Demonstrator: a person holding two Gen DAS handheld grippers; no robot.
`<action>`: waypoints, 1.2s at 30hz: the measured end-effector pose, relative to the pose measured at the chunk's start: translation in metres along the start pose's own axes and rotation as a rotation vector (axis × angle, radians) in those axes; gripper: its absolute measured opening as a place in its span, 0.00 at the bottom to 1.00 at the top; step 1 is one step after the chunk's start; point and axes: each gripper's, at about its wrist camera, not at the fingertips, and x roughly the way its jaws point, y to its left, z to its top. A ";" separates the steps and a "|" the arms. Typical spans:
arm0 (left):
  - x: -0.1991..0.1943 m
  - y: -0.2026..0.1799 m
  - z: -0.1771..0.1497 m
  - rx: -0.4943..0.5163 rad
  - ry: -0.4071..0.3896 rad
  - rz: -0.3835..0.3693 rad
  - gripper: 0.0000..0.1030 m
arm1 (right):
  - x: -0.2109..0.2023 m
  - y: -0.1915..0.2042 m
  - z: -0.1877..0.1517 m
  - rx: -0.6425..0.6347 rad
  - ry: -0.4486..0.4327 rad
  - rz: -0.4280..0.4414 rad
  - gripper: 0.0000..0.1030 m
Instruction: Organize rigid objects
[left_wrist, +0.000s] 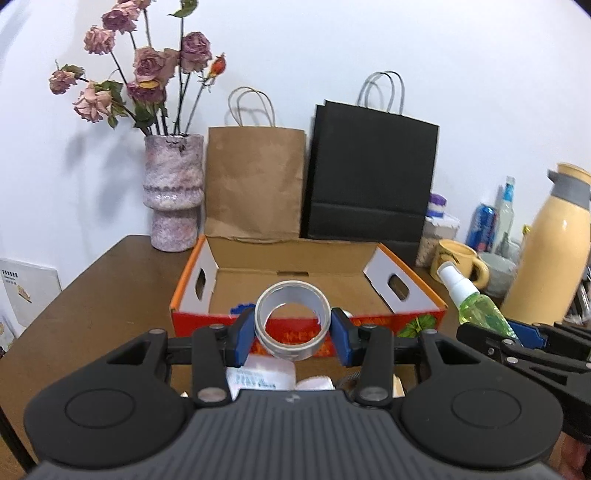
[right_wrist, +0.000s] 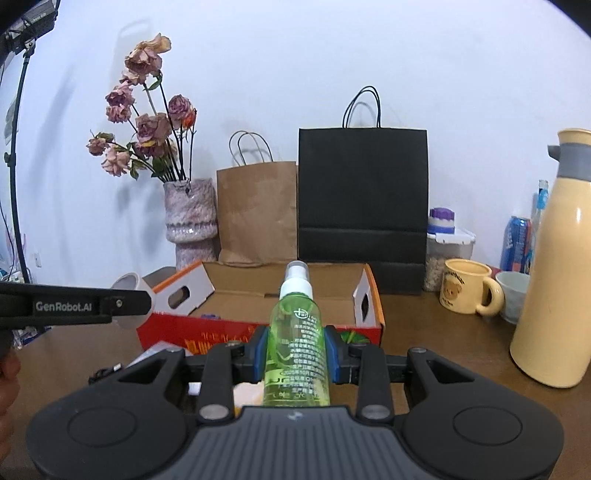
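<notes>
My left gripper (left_wrist: 293, 332) is shut on a roll of grey tape (left_wrist: 291, 345), held upright just in front of the near wall of an open red and orange cardboard box (left_wrist: 306, 325). My right gripper (right_wrist: 295, 352) is shut on a green spray bottle (right_wrist: 295, 354) with a white nozzle, held before the same box (right_wrist: 258, 332). The bottle also shows in the left wrist view (left_wrist: 476, 306), and the tape roll shows at the left of the right wrist view (right_wrist: 129, 286). A blue object (left_wrist: 242, 308) lies inside the box, mostly hidden.
A brown table (left_wrist: 92, 302) holds a pink vase of dried roses (left_wrist: 173, 192), a brown paper bag (left_wrist: 255, 181) and a black paper bag (left_wrist: 369, 177) behind the box. A yellow mug (right_wrist: 469, 291), bowl (right_wrist: 515, 291), yellow thermos (right_wrist: 557, 280), can (right_wrist: 515, 243) and jar (right_wrist: 448, 240) stand at right.
</notes>
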 end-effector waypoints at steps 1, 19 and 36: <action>0.002 0.001 0.002 -0.006 -0.003 0.006 0.43 | 0.004 0.001 0.003 0.001 -0.004 0.001 0.30; 0.057 0.013 0.039 -0.078 -0.037 0.073 0.43 | 0.078 -0.003 0.033 0.043 0.015 0.003 0.30; 0.128 0.030 0.051 -0.089 0.031 0.149 0.43 | 0.156 -0.014 0.051 0.077 0.060 0.000 0.30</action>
